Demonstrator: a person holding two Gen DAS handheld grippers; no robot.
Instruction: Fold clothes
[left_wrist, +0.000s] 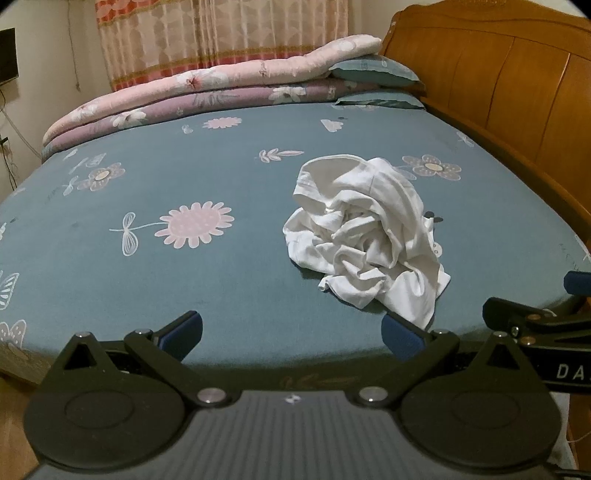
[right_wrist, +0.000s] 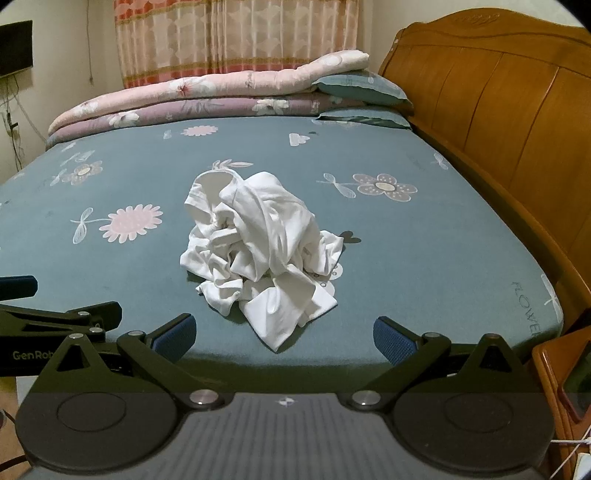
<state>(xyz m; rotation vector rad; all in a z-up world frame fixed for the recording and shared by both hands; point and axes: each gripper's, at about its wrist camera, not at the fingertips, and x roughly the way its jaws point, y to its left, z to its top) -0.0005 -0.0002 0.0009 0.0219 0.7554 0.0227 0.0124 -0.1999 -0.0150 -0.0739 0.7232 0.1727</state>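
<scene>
Left gripper: closest thing in the left wrist view, bottom middle. We've got both blue-padded fingers spread wide, nothing between them, hanging at the near edge of the bed.
Right gripper: same deal at the bottom of the right wrist view, fingers wide apart and holding nothing. We can also spot it poking in at the lower right edge of the left view.
White garment: crumpled in a messy heap on the sheet, not folded at all. It sits centre frame in the right view, right of centre in the left view, and its lowest flap reaches down near the fingers. We can't tell if anything touches it.
Bed sheet: teal with pink flowers, fills the middle of both frames.
Folded quilts: pink one stacked on a purple one, upper middle, along the far edge of the bed.
Pillows: two teal ones, upper right, next to the quilts.
Headboard: wooden, upper right.
Curtain: patterned, top of frame.
</scene>
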